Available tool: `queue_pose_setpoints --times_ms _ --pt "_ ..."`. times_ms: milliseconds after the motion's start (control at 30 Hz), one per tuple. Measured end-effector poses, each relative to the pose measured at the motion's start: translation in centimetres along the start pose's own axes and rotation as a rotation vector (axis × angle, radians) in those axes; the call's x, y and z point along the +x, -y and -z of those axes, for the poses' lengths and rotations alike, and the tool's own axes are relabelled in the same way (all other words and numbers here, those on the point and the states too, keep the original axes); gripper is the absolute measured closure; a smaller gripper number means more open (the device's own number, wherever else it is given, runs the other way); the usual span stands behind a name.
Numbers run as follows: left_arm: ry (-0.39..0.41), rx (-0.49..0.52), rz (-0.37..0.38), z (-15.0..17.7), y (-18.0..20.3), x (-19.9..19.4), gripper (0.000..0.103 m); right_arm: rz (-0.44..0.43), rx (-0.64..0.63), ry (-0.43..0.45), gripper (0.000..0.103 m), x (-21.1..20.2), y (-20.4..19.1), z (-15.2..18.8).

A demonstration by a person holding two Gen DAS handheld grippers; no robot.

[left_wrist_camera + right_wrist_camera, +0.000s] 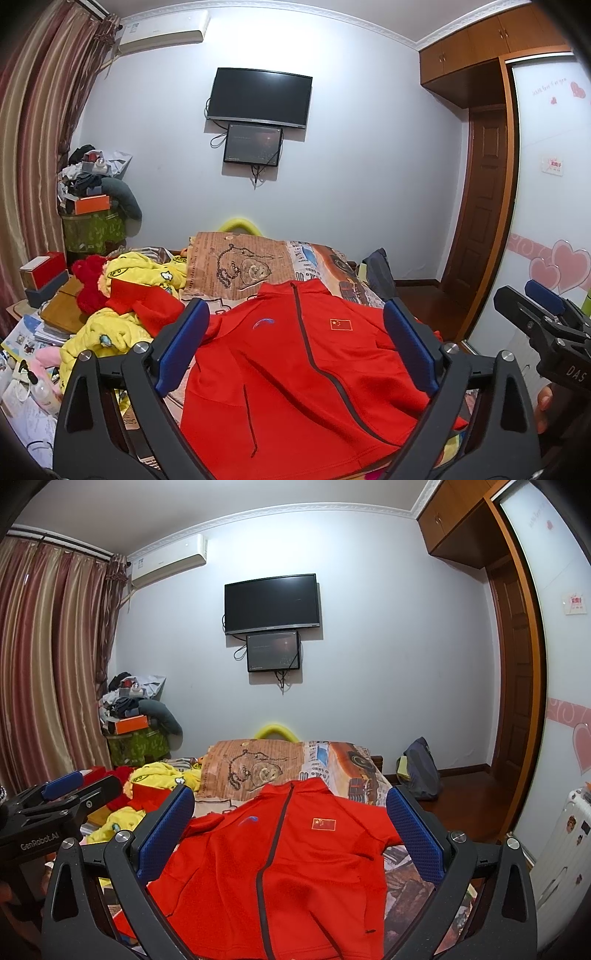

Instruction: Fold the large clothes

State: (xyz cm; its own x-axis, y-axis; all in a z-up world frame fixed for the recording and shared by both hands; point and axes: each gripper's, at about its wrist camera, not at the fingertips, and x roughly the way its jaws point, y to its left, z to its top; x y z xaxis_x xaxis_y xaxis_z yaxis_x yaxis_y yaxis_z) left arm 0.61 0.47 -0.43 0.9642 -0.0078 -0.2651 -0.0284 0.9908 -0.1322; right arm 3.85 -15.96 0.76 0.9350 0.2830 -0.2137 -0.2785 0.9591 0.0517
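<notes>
Red jacket lies flat, front up, on the near bed. Left gripper and right gripper hover wide open, holding nothing. Folding not begun; next, grasp a sleeve.

Red jacket: smooth matt knit cloth, dark rubbery-looking zip tape, small embroidered flag patch
Left gripper: matt black plastic frame, bright metal screw heads, blue pads smooth here
Right gripper: same black plastic; its blue pads show a dimpled rubber texture
Bed cover: printed cotton-like cloth, matt
Yellow garment: fluffy fleece
Curtain: satin sheen, striped
Wardrobe: glossy varnished wood
TV: glossy black screen
</notes>
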Motion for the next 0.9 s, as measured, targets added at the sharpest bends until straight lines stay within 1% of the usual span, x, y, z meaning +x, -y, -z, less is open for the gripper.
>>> queue_pose_setpoints --times_ms 900 --pt "0.001 -0.003 0.0 0.18 -0.05 0.25 0.006 -0.001 -0.005 -0.008 0.0 0.23 -0.03 -0.12"
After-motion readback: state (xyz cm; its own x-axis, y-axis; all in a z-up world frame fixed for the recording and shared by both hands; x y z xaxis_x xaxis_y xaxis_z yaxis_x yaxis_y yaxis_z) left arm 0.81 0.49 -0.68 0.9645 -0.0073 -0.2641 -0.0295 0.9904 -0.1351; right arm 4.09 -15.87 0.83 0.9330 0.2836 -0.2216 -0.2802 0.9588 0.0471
